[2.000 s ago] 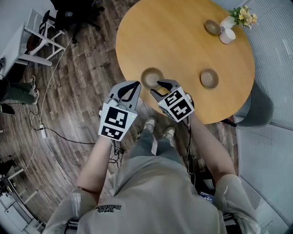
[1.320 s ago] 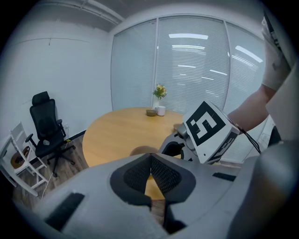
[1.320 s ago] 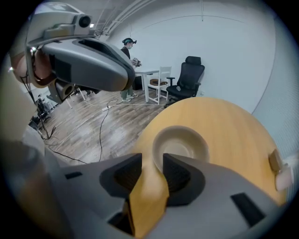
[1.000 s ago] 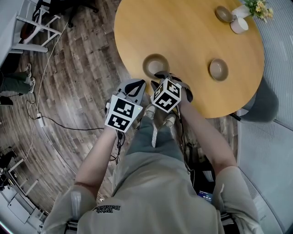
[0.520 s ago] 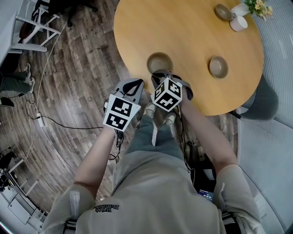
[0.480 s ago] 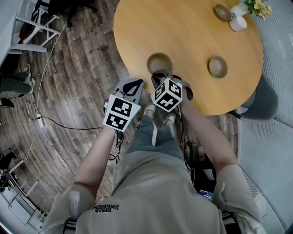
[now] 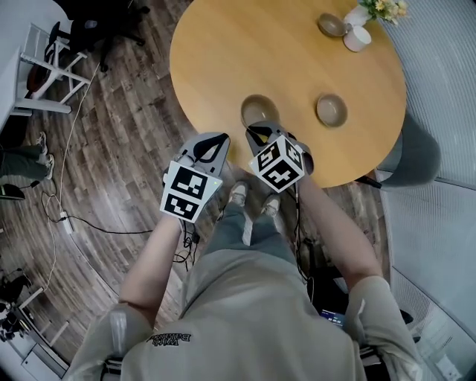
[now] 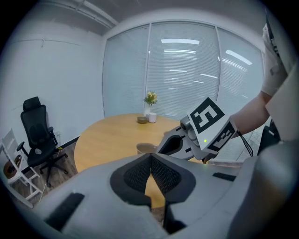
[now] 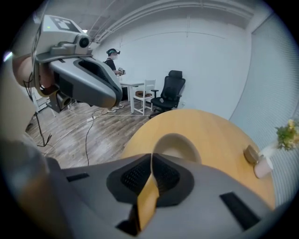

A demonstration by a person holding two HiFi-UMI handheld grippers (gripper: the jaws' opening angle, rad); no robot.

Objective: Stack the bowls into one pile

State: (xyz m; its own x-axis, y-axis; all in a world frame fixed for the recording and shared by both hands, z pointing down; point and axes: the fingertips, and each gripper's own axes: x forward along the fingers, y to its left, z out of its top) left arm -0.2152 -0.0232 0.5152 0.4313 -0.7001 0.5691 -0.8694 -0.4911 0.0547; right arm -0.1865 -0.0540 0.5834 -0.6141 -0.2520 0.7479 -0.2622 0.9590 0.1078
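Three tan bowls stand apart on the round wooden table: a near bowl, a second bowl to its right, and a far bowl. My right gripper is at the near bowl's front rim; its jaws are closing the last bit, tips together on that rim. In the right gripper view the bowl rises just past the right gripper, its near rim hidden. My left gripper hangs beside the table edge, left of the bowl. The left gripper is shut with nothing in it.
A white cup and a small vase of flowers stand by the far bowl. A black office chair and a white table are across the wooden floor. A person stands at the far wall. Cables lie on the floor.
The right jaws closed from wide open onto the near bowl's front rim. Both grippers then rose a little. The left gripper stayed shut.
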